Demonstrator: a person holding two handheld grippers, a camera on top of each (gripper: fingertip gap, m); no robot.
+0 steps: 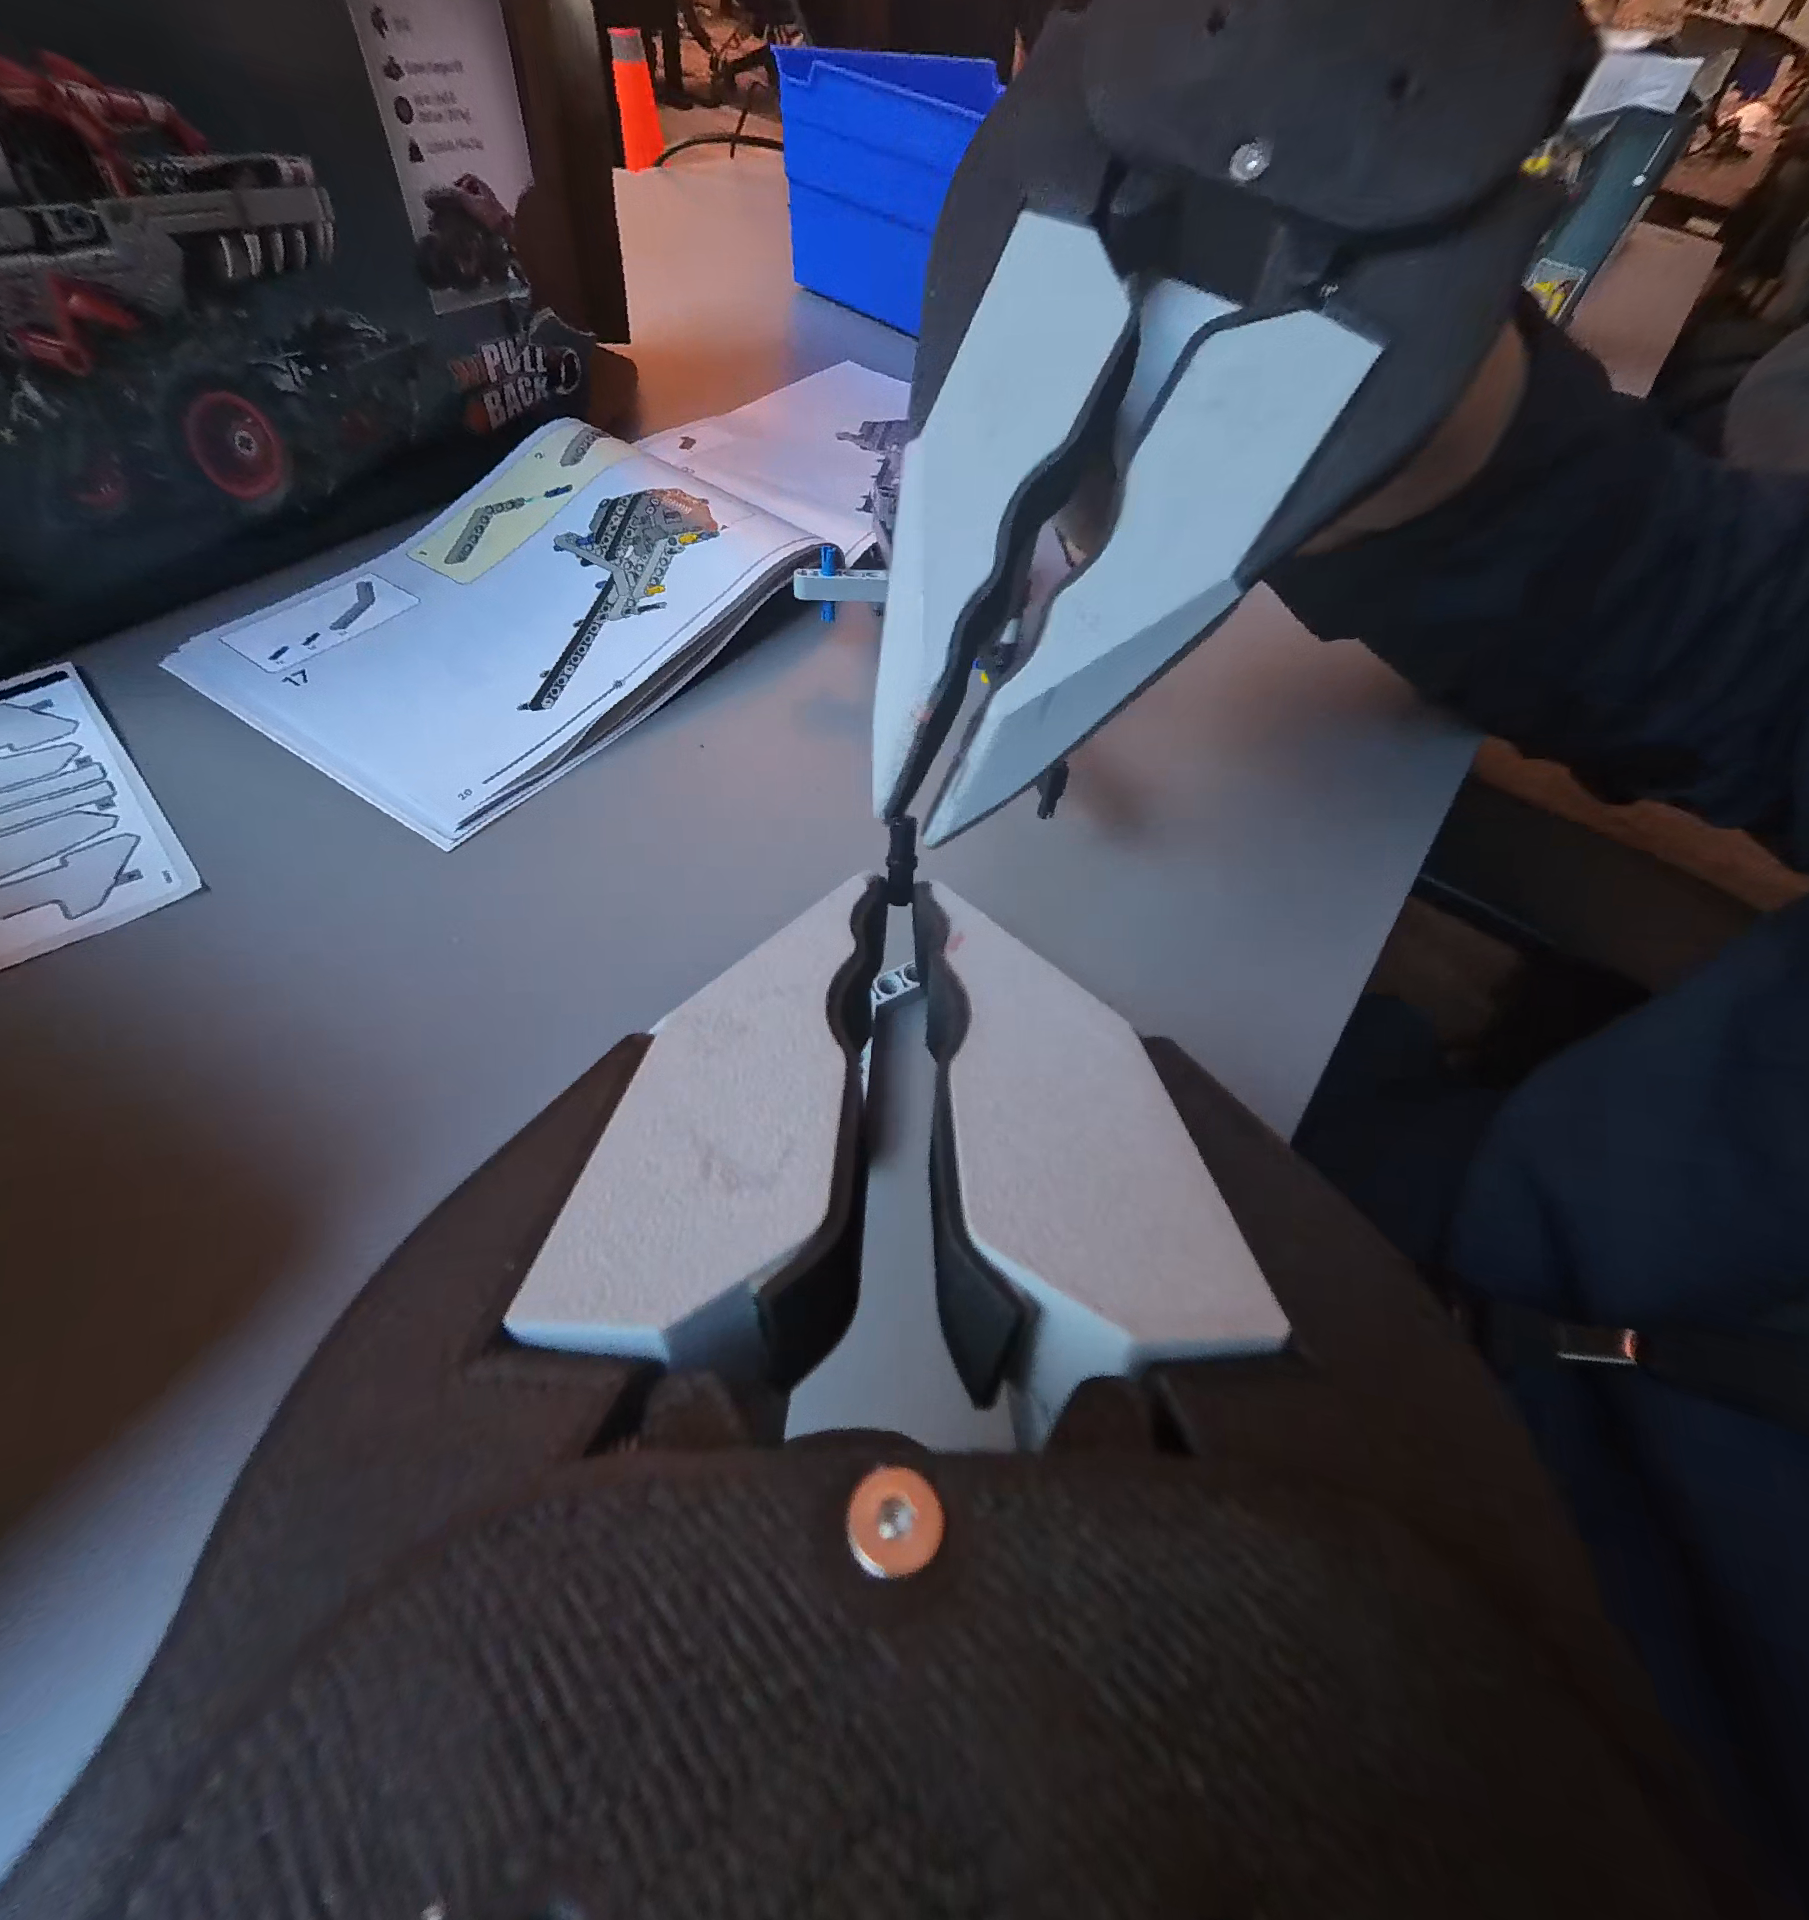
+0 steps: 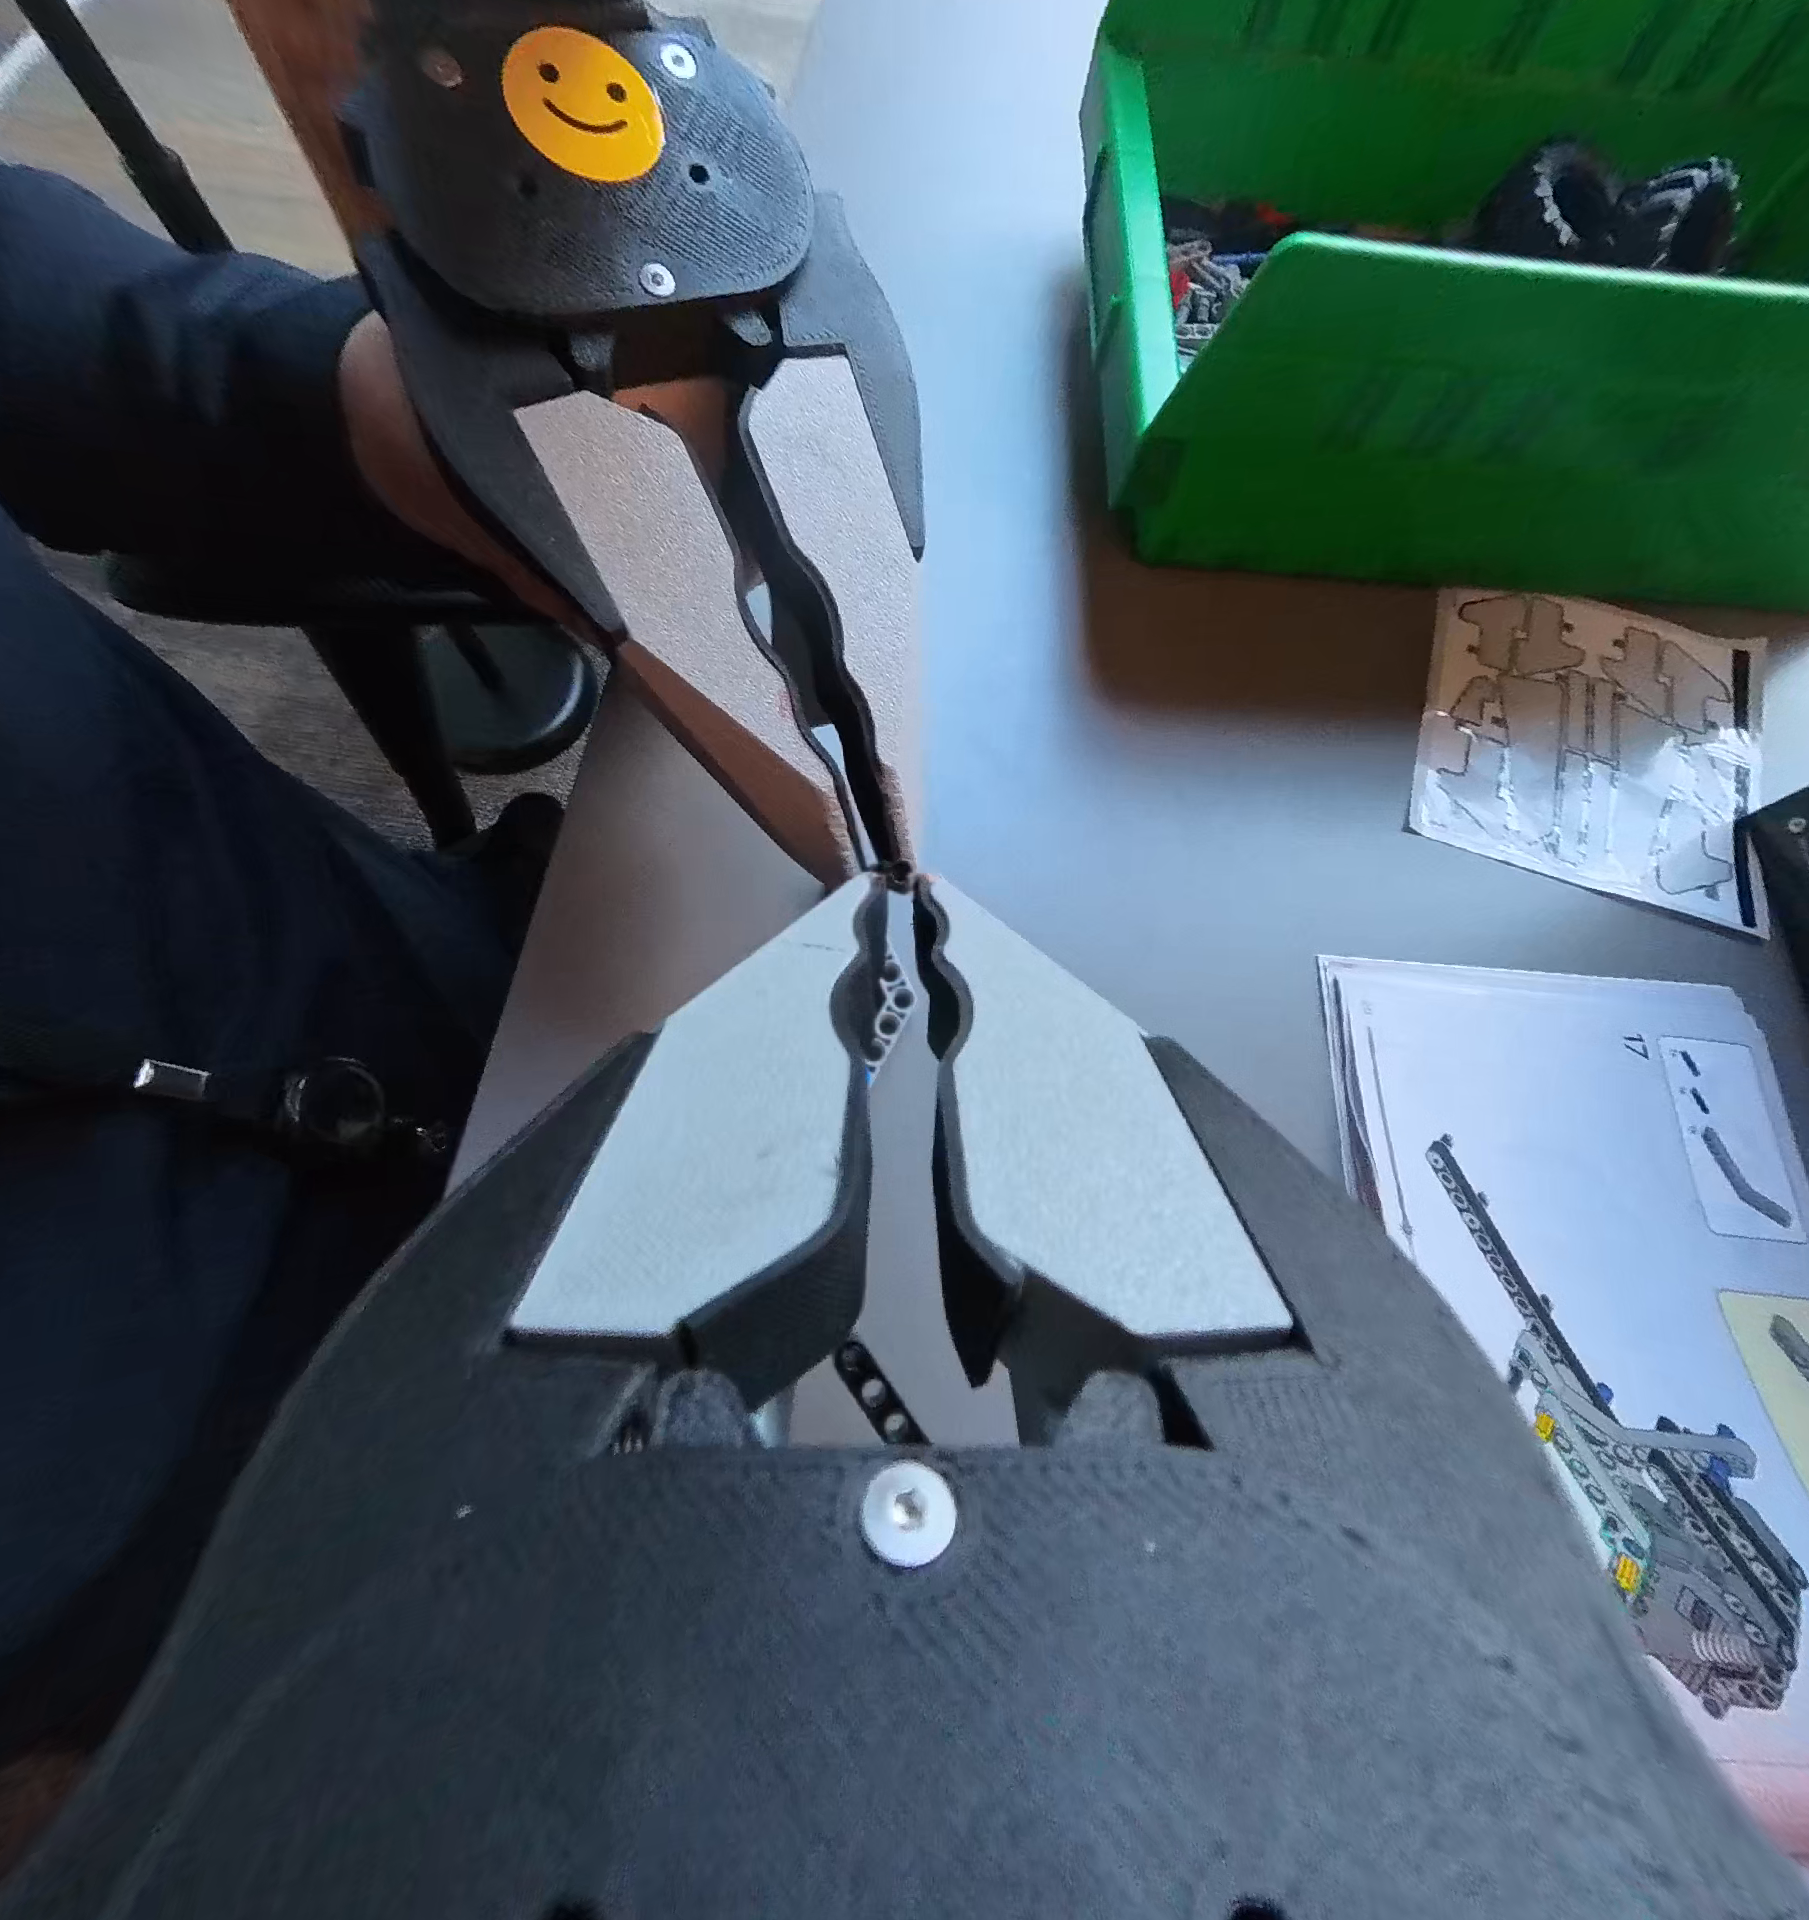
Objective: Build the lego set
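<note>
A short black pin (image 1: 900, 852) is held in the air above the grey table (image 1: 464, 987). My left gripper (image 1: 895, 888) is shut on its near end. My right gripper (image 1: 910, 826) comes down from the upper right and is shut on its far end, so the two sets of tips almost touch. In the right wrist view my right gripper (image 2: 895, 883) meets the left gripper (image 2: 884, 857) at the pin (image 2: 895, 871). A grey holed beam (image 2: 895, 1003) shows through the gap between my right fingers; I cannot tell whether it is held.
An open instruction booklet (image 1: 567, 623) lies left, with a grey beam and blue pin (image 1: 827, 582) by it and a loose black pin (image 1: 1051, 795) near. The set's box (image 1: 152, 312), blue bin (image 1: 869, 177), green parts bin (image 2: 1502, 436) and sticker sheet (image 2: 1586, 748) ring the table. The grippers are tip to tip, or close to it.
</note>
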